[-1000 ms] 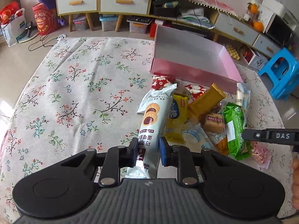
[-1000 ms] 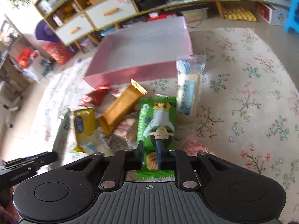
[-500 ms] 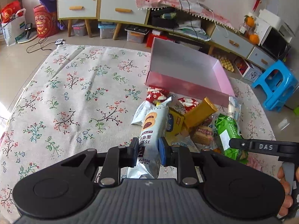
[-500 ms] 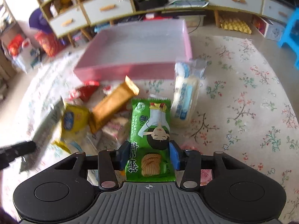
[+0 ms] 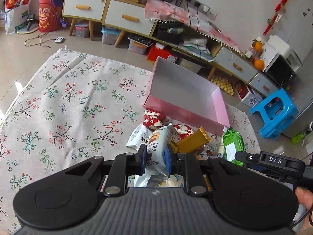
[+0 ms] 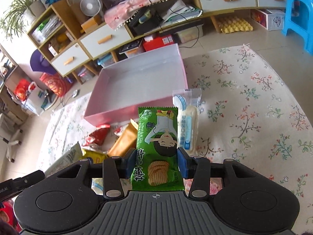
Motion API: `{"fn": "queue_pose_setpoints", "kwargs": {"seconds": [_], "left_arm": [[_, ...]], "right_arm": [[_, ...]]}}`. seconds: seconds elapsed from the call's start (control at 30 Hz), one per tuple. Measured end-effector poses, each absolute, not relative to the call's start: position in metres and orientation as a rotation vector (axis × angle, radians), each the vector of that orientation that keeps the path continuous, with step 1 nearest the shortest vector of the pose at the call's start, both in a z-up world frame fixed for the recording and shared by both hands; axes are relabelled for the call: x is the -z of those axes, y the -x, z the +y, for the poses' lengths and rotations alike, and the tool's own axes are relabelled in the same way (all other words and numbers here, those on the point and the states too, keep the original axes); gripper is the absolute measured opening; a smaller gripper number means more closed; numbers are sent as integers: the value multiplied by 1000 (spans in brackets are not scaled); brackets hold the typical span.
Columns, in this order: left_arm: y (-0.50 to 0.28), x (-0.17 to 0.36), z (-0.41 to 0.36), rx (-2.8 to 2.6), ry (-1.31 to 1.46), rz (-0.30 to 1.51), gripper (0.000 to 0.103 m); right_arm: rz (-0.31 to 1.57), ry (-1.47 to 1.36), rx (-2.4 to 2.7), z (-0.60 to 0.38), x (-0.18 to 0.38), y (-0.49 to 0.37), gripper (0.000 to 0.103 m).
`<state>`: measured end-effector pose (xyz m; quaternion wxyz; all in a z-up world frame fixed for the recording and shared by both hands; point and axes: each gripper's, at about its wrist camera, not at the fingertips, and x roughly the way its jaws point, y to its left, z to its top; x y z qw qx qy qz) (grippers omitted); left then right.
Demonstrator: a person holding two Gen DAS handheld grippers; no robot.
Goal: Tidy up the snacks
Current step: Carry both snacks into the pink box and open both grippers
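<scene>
Above floral cloth (image 5: pixel 78 98), left tongs (image 5: pixel 155 157) tightening on crinkly white packet (image 5: pixel 156 152), right tongs (image 6: pixel 156 161) pinch glossy green packet (image 6: pixel 158 137).

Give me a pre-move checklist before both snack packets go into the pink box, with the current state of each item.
1. Left gripper has the white cookie packet between its pads, jaws closing: ok.
2. Right gripper clamps the green chip packet: ok.
3. Pink box is open, nothing visible inside: ok.
4. Both packets lifted above the snack pile: ok.
5. Path to the box, just beyond the pile, unobstructed: ok.
6. Grip firm enough to carry: cannot tell.
</scene>
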<state>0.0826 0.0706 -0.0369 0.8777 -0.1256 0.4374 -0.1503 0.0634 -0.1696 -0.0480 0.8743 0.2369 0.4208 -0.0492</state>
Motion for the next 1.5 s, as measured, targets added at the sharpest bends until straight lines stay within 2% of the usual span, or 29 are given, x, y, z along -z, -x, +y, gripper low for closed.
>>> {"fn": "queue_pose_setpoints", "kwargs": {"seconds": [0.17,0.4,0.63,0.73,0.93,1.07,1.2,1.4,1.47,1.5], "left_arm": [[-97,24,70,356,363,887,16],[-156,2,34,384,344,789,16],[-234,52,-16,317,243,772,16],[-251,80,-25,286,188,834,16],[-248,85,-12,275,197,891,17],[-236,68,6,242,243,873,23],[-216,55,17,207,225,874,24],[-182,33,28,189,272,912,40],[-171,27,27,174,259,913,64],[-166,26,26,160,245,920,70]], "right_arm": [[867,-519,93,-176,43,-75,43],[807,-522,92,-195,27,-120,43],[767,-486,126,-209,46,-182,43],[783,-481,147,-210,61,-196,44],[805,-482,190,-214,71,-202,46],[785,-522,192,-219,56,-188,53],[782,-555,184,-219,34,-165,61],[762,-623,212,-217,3,-116,79],[754,-545,214,-205,-5,-97,87],[759,-480,210,-197,-8,-89,92]]}}
